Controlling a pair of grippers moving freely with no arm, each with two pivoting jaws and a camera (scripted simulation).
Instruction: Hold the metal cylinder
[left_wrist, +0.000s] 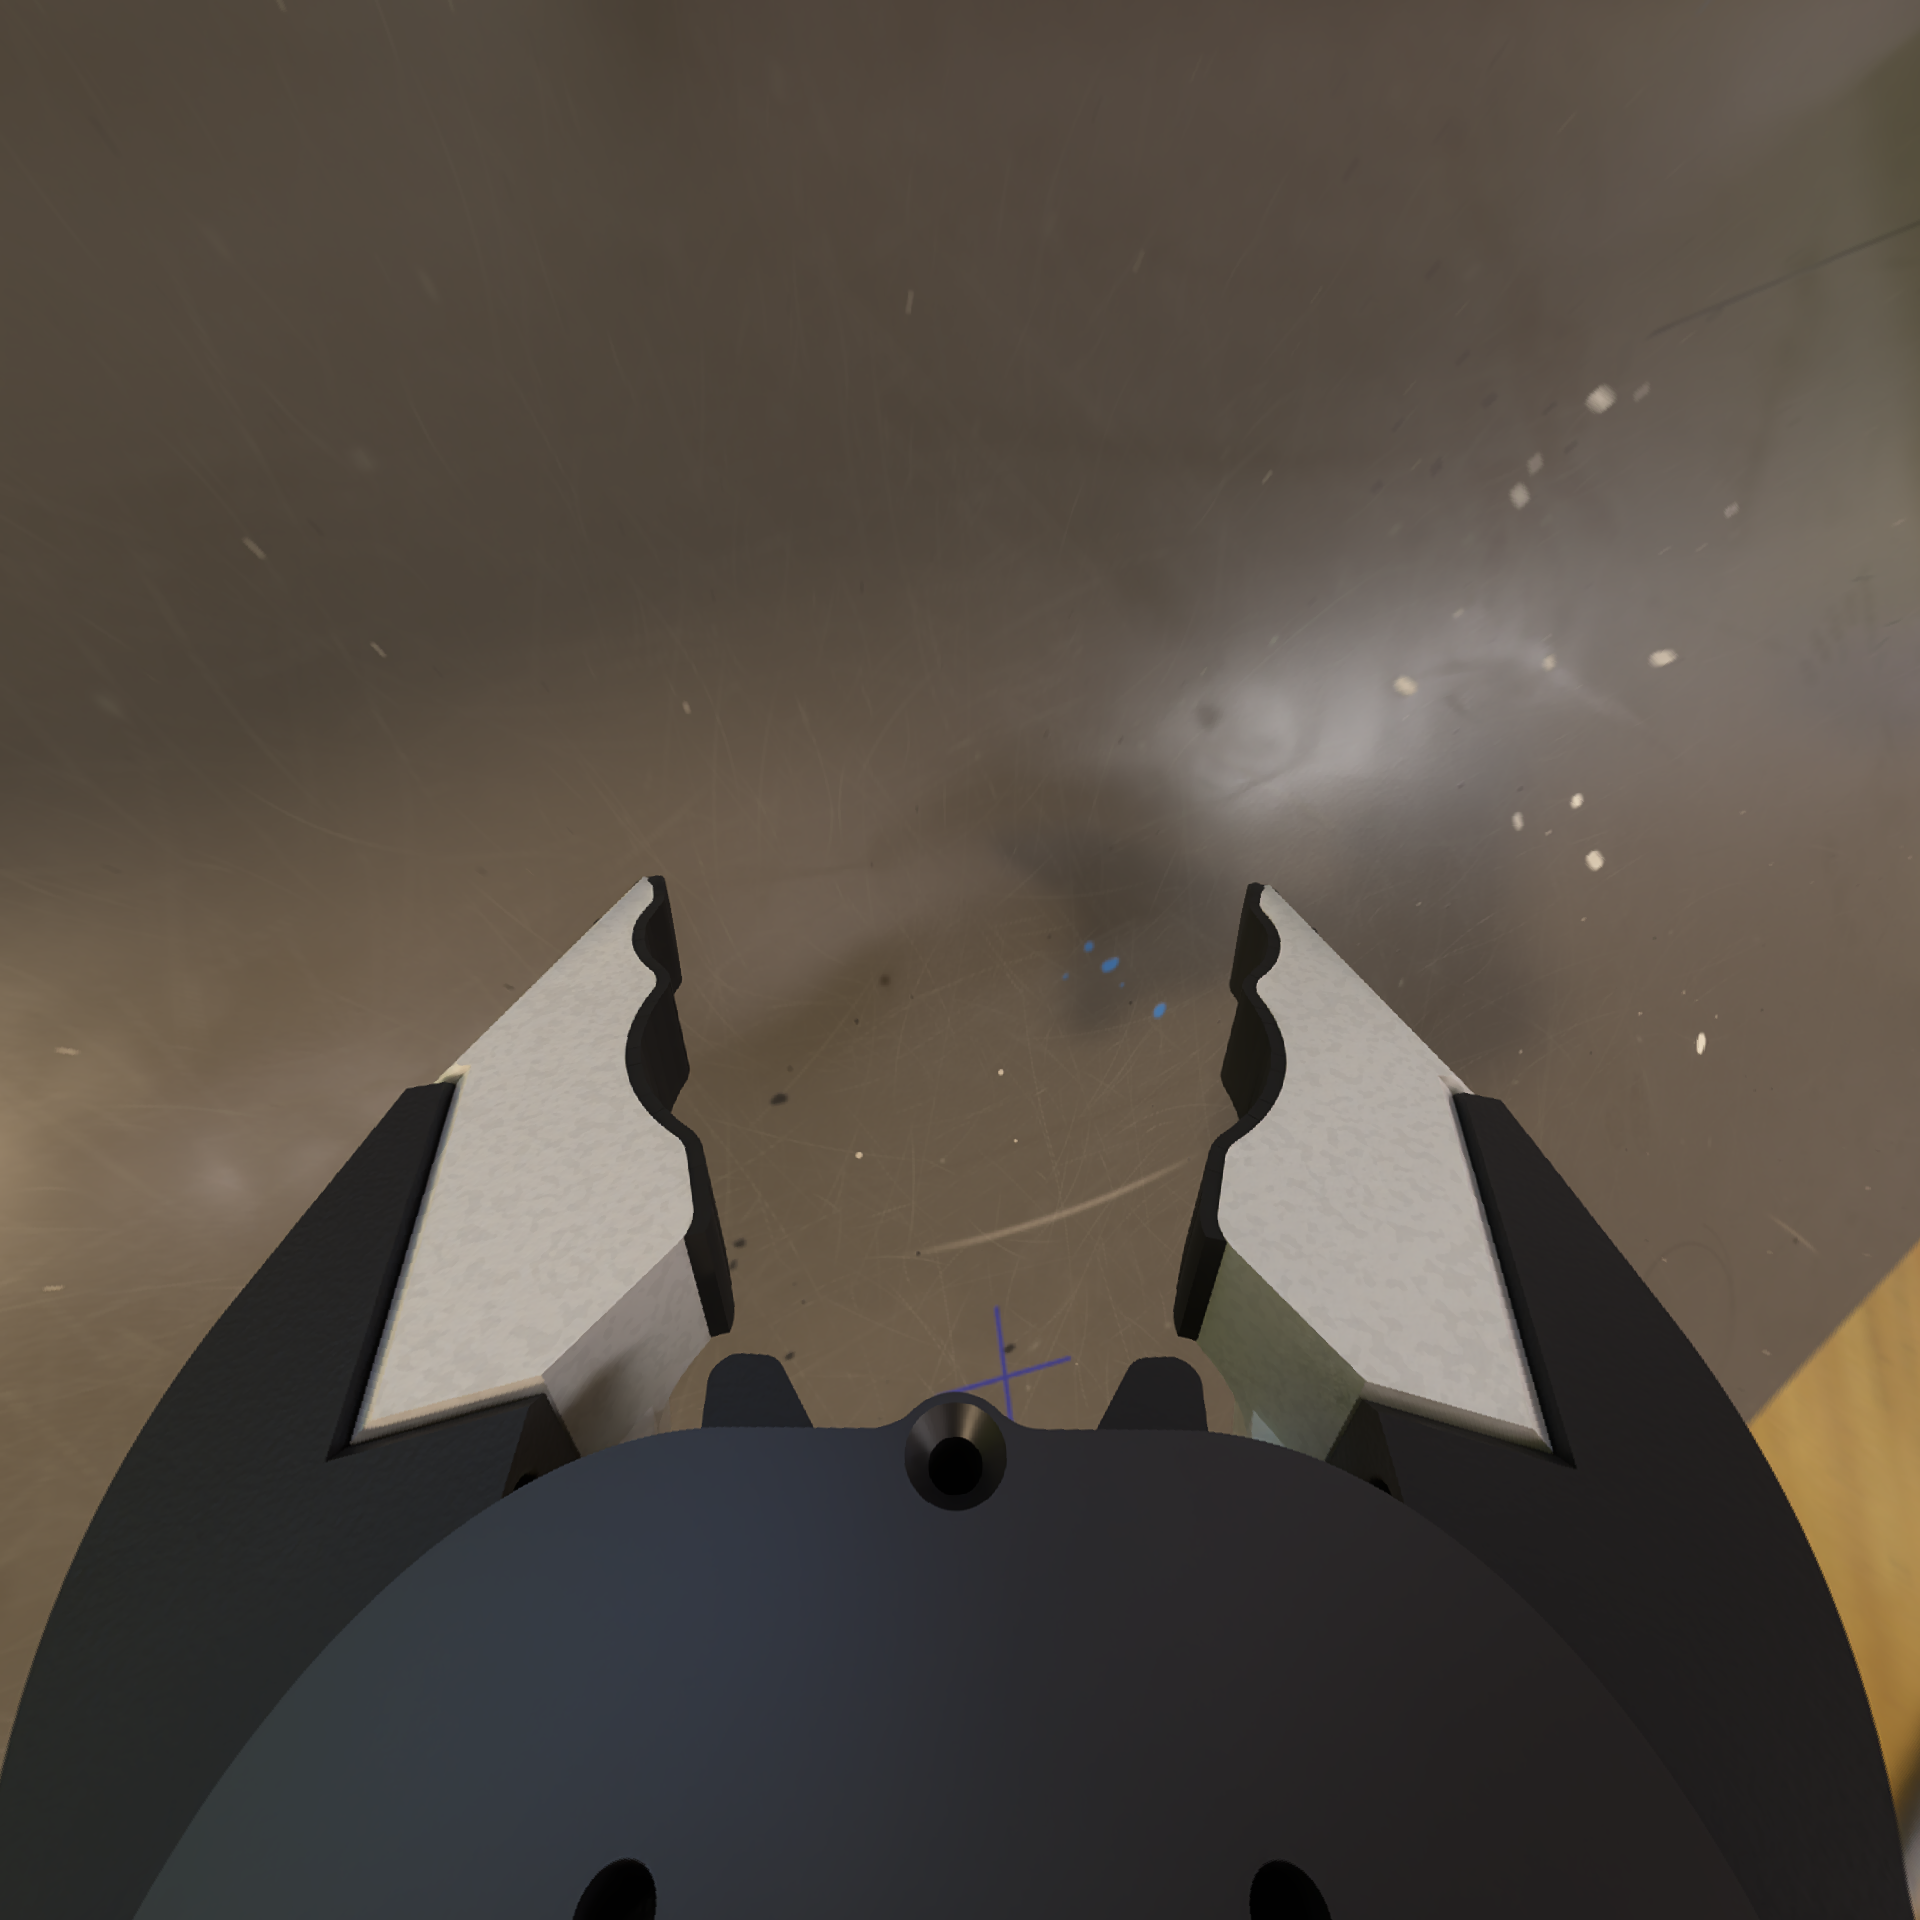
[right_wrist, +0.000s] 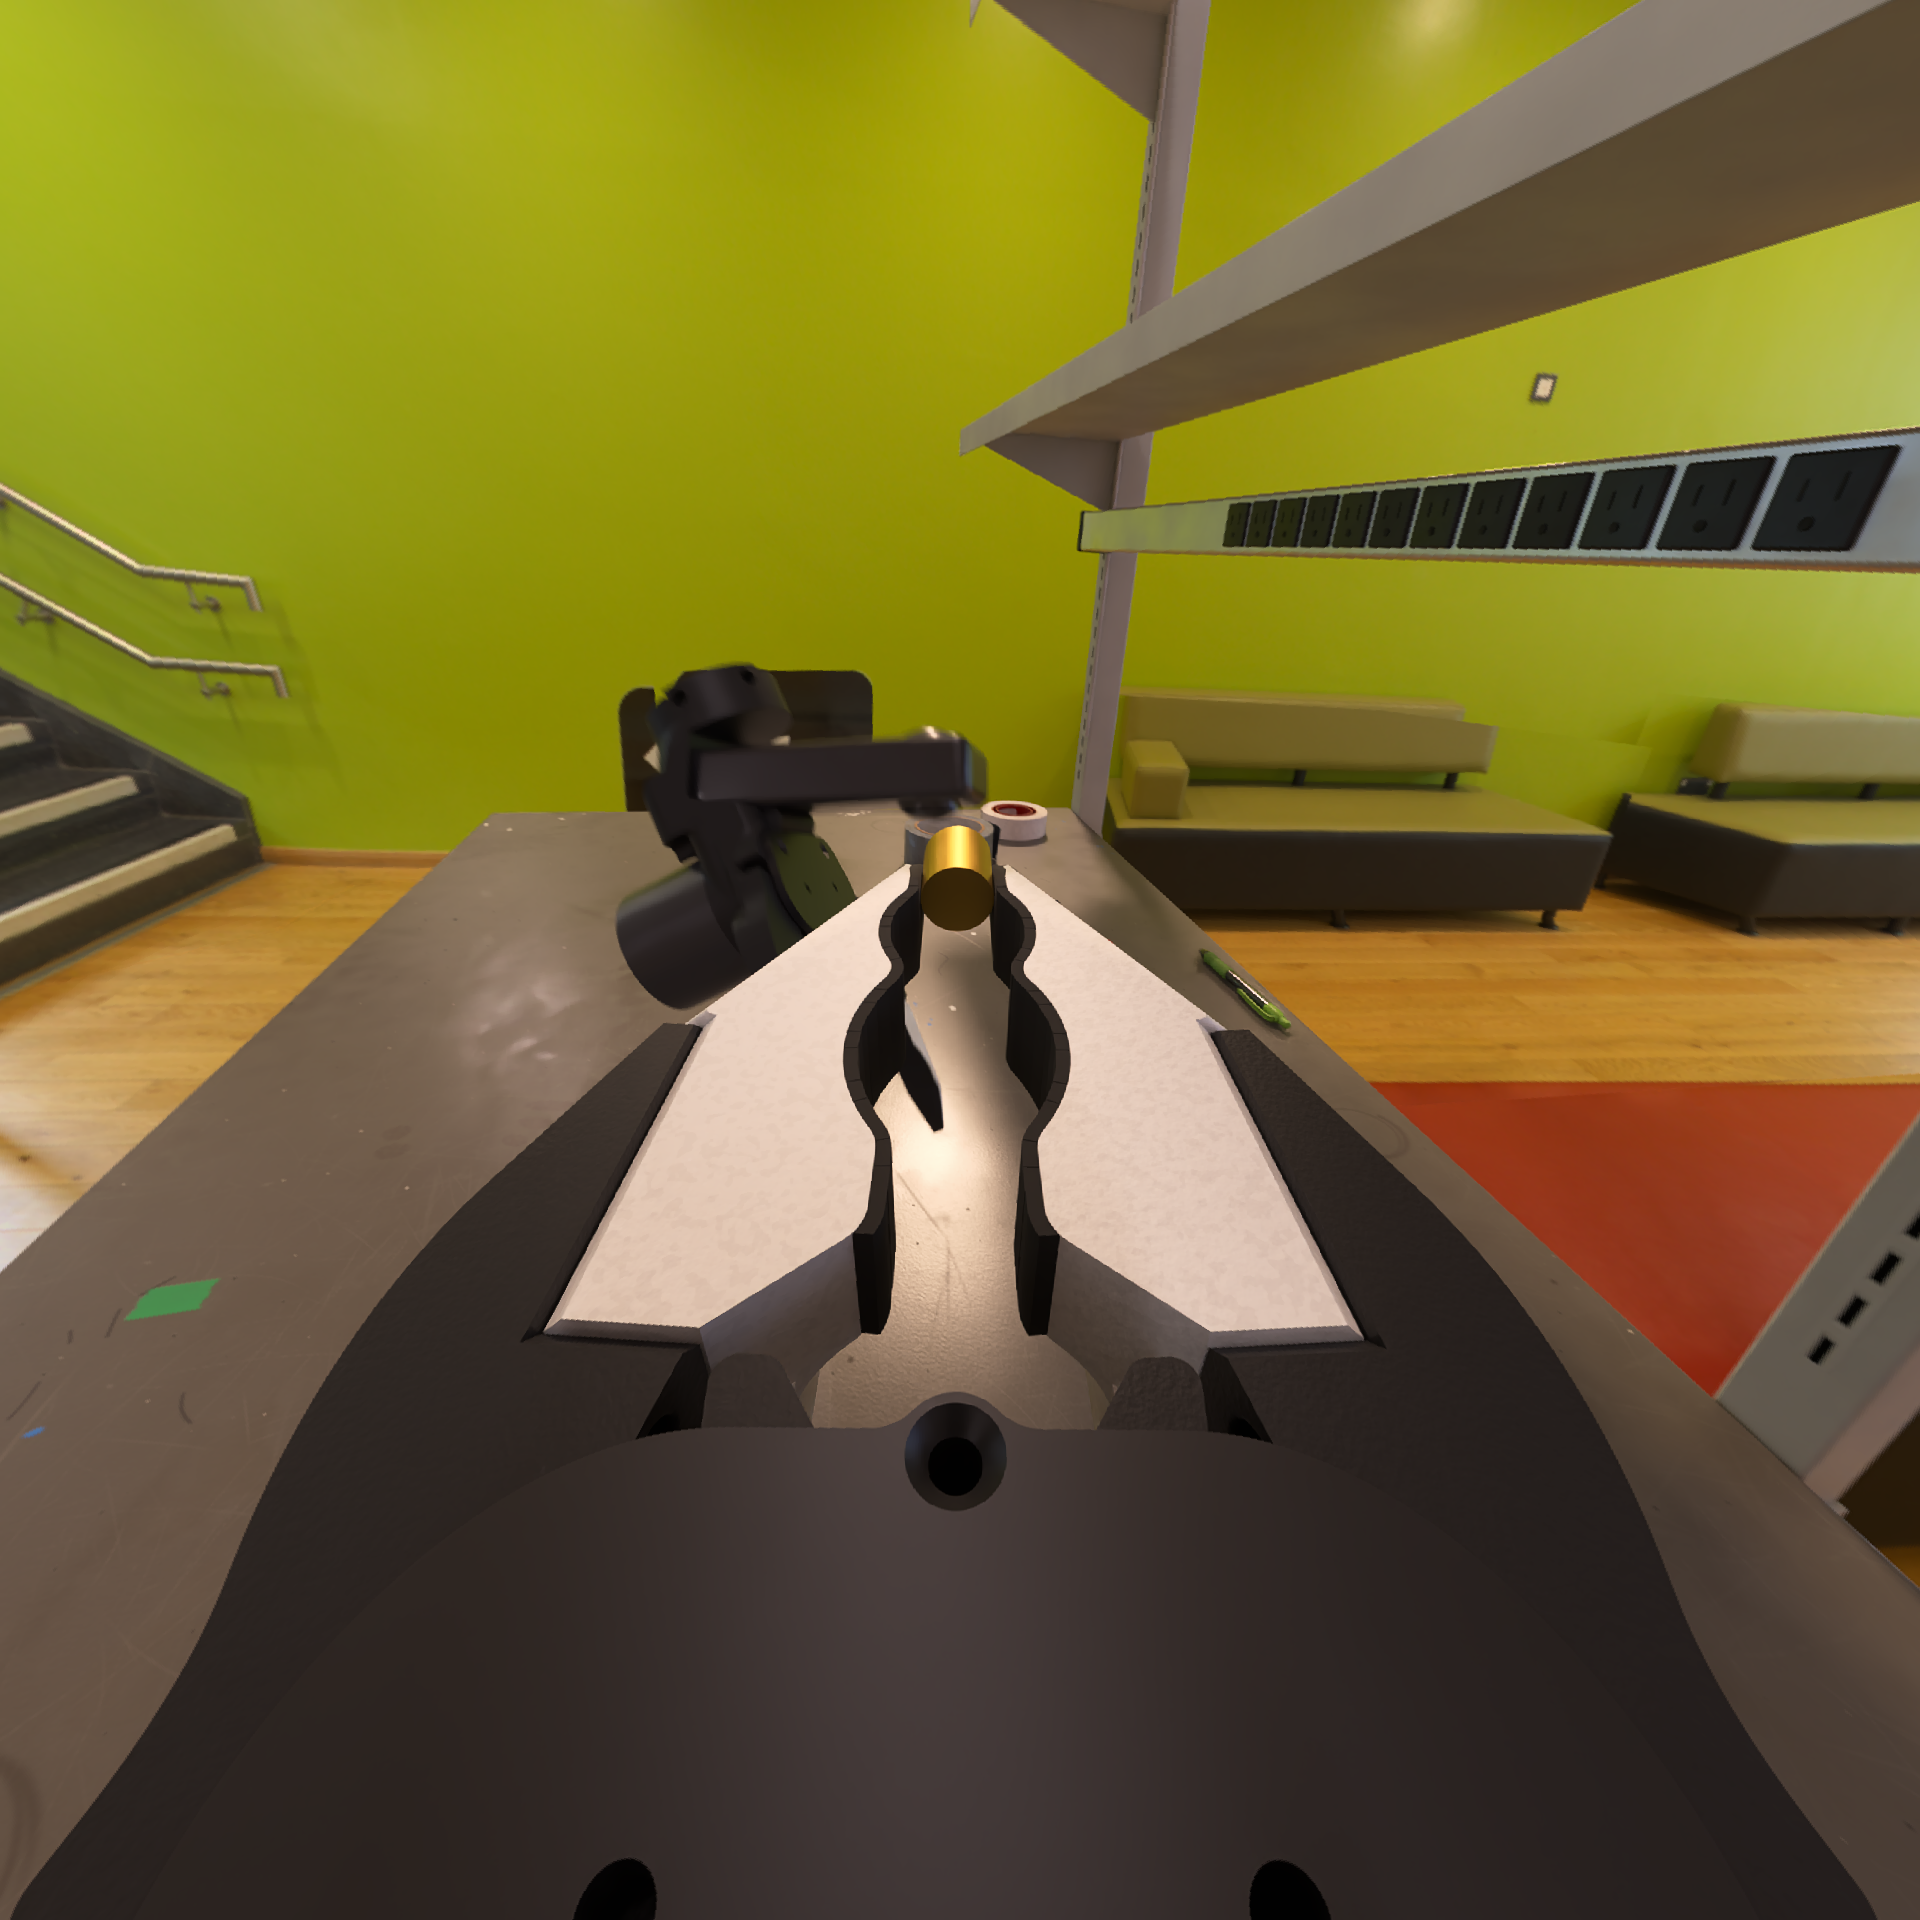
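1. Right claw (right_wrist: 957, 896) clamps the brass cylinder (right_wrist: 957, 879) at its tips, at 12 o'clock above the surface (right_wrist: 312, 1122).
2. Left claw (left_wrist: 956, 904) gapes wide, empty, facing down.

The left wrist view is dim and brownish; a pale glare patch is seen on the worktop (left_wrist: 1278, 727), with a soft dark shadow just below it. The right wrist view is bright and evenly lit. A strong glare is thrown on the worktop (right_wrist: 312, 1039) between the right tool's (right_wrist: 956, 904) fingers. The far left tool (right_wrist: 748, 821) is blurred. The shelf (right_wrist: 1455, 270) edges are bent by wide-angle distortion.
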